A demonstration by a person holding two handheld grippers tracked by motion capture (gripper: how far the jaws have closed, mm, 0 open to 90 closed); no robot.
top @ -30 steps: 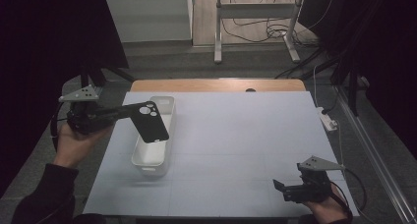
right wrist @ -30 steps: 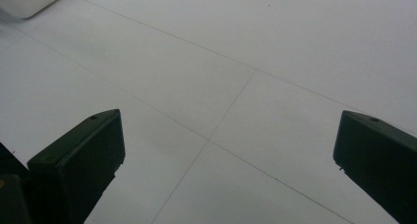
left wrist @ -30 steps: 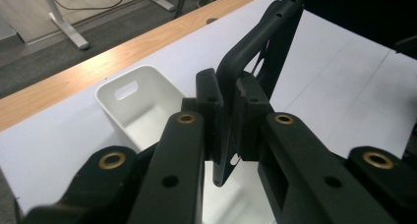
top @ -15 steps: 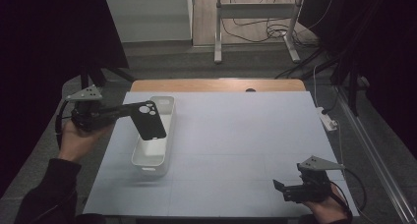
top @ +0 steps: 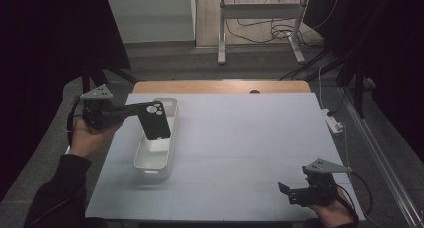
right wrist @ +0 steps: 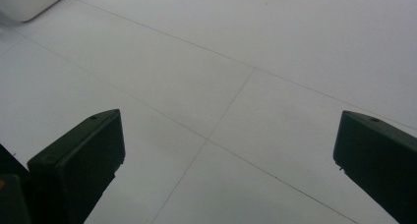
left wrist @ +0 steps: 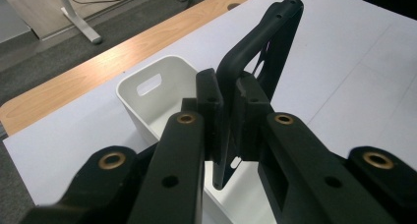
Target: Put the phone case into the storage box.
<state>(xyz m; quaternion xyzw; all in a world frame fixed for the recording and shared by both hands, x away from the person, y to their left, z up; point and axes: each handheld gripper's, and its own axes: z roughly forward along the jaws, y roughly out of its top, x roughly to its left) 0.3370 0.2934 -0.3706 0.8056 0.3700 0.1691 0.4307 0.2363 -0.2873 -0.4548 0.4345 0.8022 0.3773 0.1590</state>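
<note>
A black phone case (top: 154, 119) hangs over the long white bin (top: 167, 153) at the table's left side. My left gripper (top: 134, 111) is shut on the case's edge; in the left gripper view the case (left wrist: 265, 62) stands upright between the two pads (left wrist: 210, 106), above the bin (left wrist: 162, 84). My right gripper (top: 286, 192) rests low near the table's front right corner. Its black jaws stand wide apart in the right gripper view, with only bare white table (right wrist: 231, 76) between them.
The white table top (top: 250, 138) has a wooden strip (top: 220, 86) along its far edge. A metal stand and cables (top: 260, 18) are on the floor behind. A power strip (top: 332, 122) lies off the table's right edge.
The left hand has carried the phone case a little down and toward the far end of the bin. The right gripper has kept still.
</note>
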